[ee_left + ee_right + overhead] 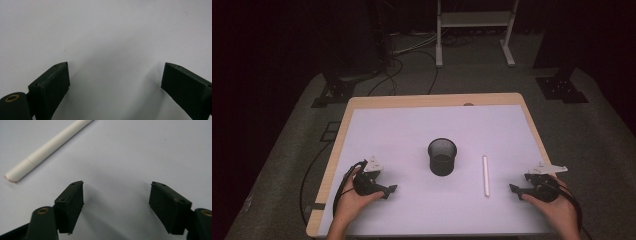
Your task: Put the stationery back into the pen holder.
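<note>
A black mesh cup (442,156) stands upright near the middle of the white table top (412,125). To its right lies a white pen (485,175), pointing away from me. My left gripper (390,190) rests low at the front left, aimed towards the cup, open over bare white surface (116,67). At the front right, a little right of the pen's near end, is my right gripper (518,183). It is open with nothing between its jaws (117,183). In the right gripper view the pen (47,147) lies ahead and to the left.
The table has a wooden rim (432,100). Beyond it on the grey floor run black cables (397,65), with a white metal frame (474,30) at the back and black stand feet (334,92) at both far corners.
</note>
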{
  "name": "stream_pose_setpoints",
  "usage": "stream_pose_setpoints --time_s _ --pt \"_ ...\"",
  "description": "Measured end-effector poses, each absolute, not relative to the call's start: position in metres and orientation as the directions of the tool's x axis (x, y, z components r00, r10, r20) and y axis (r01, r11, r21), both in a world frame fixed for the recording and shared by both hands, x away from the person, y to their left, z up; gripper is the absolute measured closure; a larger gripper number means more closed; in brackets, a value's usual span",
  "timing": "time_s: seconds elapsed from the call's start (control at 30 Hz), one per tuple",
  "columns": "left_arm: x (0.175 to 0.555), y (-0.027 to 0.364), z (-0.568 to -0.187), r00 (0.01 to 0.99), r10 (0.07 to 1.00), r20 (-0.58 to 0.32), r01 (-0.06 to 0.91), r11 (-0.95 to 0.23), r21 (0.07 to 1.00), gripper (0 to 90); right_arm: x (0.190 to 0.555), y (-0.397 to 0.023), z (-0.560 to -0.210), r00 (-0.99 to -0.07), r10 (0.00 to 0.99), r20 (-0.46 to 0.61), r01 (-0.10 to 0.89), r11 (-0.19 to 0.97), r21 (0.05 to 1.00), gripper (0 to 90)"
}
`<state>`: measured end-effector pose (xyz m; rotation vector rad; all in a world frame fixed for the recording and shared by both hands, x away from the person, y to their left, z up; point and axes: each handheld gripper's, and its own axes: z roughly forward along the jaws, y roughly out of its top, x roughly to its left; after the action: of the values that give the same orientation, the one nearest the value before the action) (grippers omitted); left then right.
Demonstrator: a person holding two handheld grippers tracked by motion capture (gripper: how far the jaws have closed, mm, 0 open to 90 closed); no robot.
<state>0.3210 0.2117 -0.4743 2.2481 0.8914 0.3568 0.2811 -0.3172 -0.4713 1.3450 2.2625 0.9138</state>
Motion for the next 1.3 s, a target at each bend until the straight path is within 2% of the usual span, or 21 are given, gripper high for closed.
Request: stream_pose_setpoints --time_s 0.43,1.3 --pt "0.317 0.215 -0.48 0.735 0.678 0.013 0.463 -0.516 0.72 3.9 0.291 -0.307 -0.45 -0.475 0.878 0.062 0.658 0.307 0.687 36.9" --pt "0.317 0.214 -0.481 0.735 0.678 0.01 0.464 -0.515 0.721 3.6 0.32 -0.275 -0.427 -0.523 0.851 0.046 0.649 0.363 0.668 40.7"
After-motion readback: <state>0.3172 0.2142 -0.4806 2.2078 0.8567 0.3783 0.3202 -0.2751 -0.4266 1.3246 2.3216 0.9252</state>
